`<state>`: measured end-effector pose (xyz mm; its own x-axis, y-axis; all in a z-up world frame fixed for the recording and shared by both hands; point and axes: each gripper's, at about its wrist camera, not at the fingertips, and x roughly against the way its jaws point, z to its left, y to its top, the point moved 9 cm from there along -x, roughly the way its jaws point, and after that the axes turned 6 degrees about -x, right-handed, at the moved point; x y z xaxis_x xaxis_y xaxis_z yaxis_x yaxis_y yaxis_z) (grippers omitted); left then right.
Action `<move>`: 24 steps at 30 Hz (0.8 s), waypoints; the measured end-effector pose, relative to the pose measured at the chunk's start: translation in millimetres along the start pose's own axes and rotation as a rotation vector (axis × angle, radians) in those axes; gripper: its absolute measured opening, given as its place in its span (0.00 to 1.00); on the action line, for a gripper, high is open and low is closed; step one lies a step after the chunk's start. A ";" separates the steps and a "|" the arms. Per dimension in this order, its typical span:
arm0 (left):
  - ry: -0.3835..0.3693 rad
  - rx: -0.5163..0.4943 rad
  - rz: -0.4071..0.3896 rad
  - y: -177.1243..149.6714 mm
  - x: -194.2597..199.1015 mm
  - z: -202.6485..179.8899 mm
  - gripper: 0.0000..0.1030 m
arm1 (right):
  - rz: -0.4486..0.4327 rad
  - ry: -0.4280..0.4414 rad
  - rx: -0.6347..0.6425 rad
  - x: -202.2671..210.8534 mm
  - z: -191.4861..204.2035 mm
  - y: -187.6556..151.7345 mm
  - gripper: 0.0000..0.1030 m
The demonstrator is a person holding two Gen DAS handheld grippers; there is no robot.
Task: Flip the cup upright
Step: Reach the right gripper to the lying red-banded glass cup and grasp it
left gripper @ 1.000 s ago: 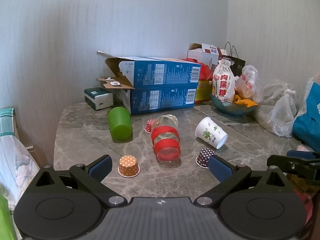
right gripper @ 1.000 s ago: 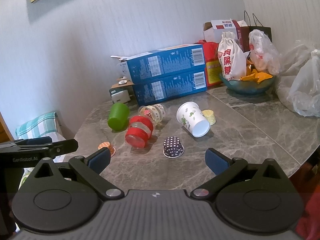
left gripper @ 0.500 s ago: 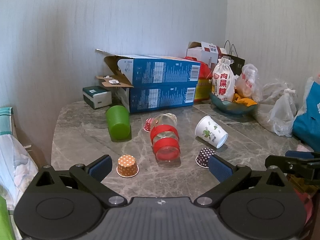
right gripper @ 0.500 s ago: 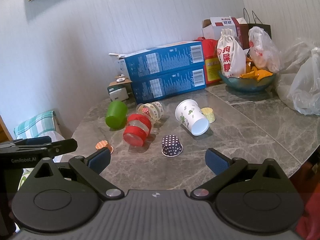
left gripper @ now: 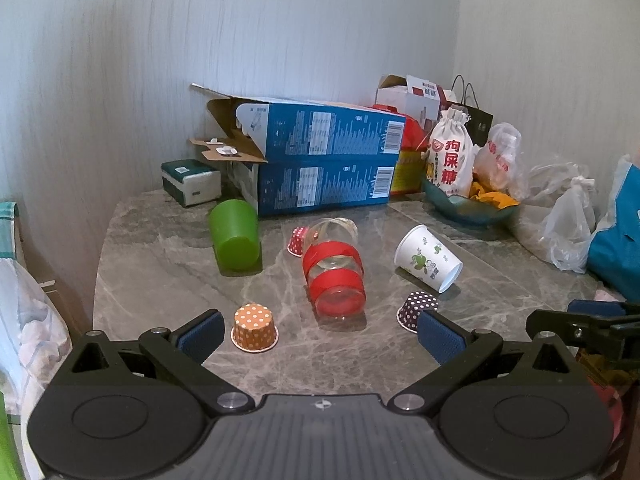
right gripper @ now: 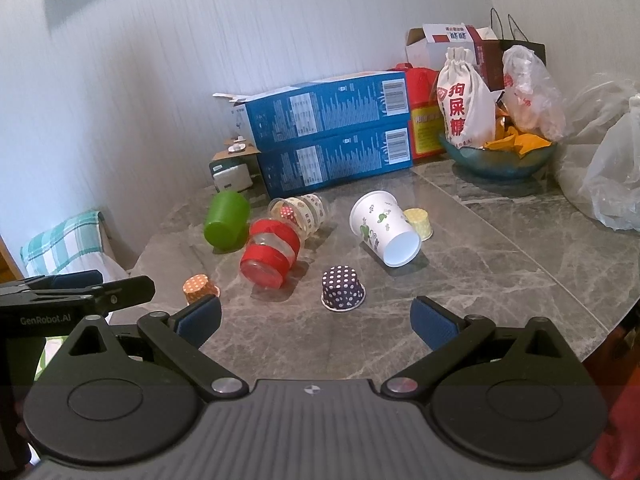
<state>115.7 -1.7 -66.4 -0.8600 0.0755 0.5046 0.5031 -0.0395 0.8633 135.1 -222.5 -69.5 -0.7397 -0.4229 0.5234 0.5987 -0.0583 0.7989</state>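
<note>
Cups (left gripper: 234, 236) lie tipped on our grey marble table (left gripper: 160, 256) by white walls (left gripper: 120, 60); both our claws, left (left gripper: 318, 338) and right (right gripper: 316, 324), gape apart.

At the back of the grey marble worktop (left gripper: 168, 264) two blue cartons (left gripper: 320, 160) lie one on the other against the wall, and the upper one has its flap open. Just beside them on the left is a green and white tissue pack (left gripper: 191, 181). To their right stands a red and yellow box (right gripper: 426, 120). Next to it, a blue glass bowl (right gripper: 500, 162) holds a white cloth pouch with red characters (right gripper: 464, 100) and some orange wrappers. Behind the bowl are a white and red cardboard box (right gripper: 448, 42) and a dark paper bag (right gripper: 520, 46). Clear plastic bags (right gripper: 612, 184) lie at the right edge.
</note>
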 end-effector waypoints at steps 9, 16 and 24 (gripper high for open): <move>-0.012 0.039 0.030 -11.0 -19.5 25.9 1.00 | 0.143 0.091 -0.045 -41.5 21.0 17.1 0.99; -0.029 0.065 0.060 -19.7 -23.4 44.6 1.00 | 0.317 0.047 -0.040 -132.0 42.5 52.3 0.99; -0.032 0.128 0.057 -26.0 -15.4 74.7 1.00 | 0.526 -0.014 -0.078 -203.7 49.6 41.7 0.94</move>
<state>122.3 72.7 -96.9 -0.8274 0.1087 0.5510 0.5599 0.0827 0.8244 295.4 -94.0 -128.1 -0.3369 -0.4009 0.8519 0.9105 0.0917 0.4032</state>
